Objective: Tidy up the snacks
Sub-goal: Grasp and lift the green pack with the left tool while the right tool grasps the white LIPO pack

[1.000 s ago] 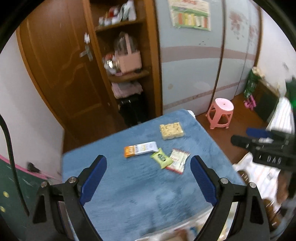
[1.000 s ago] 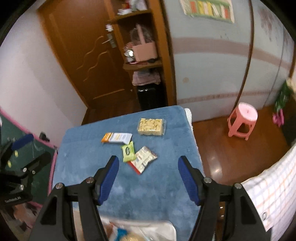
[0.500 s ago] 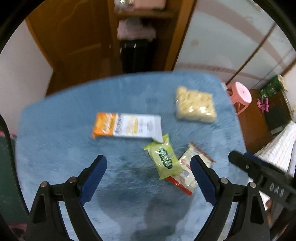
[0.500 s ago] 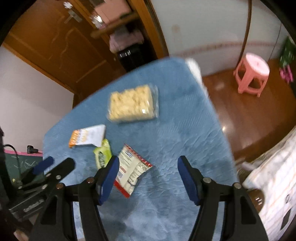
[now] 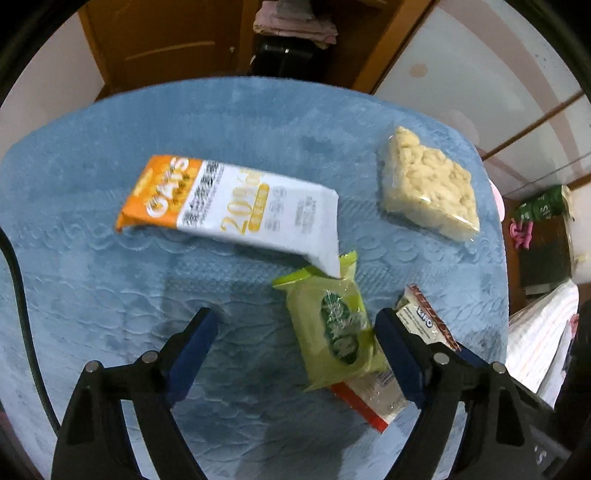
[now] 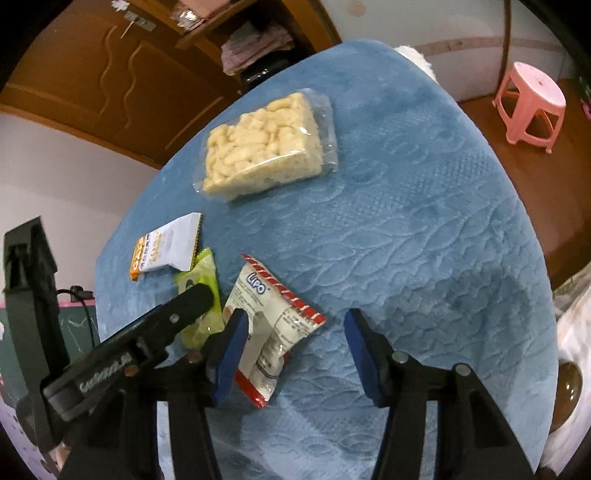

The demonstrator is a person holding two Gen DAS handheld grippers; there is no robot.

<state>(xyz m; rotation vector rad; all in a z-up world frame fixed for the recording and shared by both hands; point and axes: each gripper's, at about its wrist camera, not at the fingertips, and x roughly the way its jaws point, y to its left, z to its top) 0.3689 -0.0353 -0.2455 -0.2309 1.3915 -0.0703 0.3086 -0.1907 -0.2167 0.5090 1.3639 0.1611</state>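
Note:
Several snack packets lie on the blue cloth-covered table [image 5: 110, 295]. They are an orange-and-white oats packet [image 5: 229, 206] [image 6: 166, 251], a green packet [image 5: 332, 328] [image 6: 199, 273], a red-and-white Lipo packet [image 5: 424, 325] [image 6: 273, 306] and a clear bag of pale puffed cake [image 5: 428, 188] [image 6: 266, 144]. My left gripper [image 5: 295, 314] points down over the green packet, which lies between its closing jaws, untouched. My right gripper [image 6: 295, 314] hovers over the Lipo packet, jaws closing, pads not pressing it. One left finger [image 6: 192, 299] shows in the right wrist view.
The table drops off at the right to a wooden floor with a pink stool [image 6: 528, 99]. Behind the table stand a wooden door [image 6: 92, 74] and a shelf with folded clothes [image 5: 295, 22]. A dark cable [image 5: 14, 295] runs down the left.
Both grippers have sunk toward the table and tipped downward, so the packets fill the views. Both pairs of jaws stand narrower than before, the right more so.

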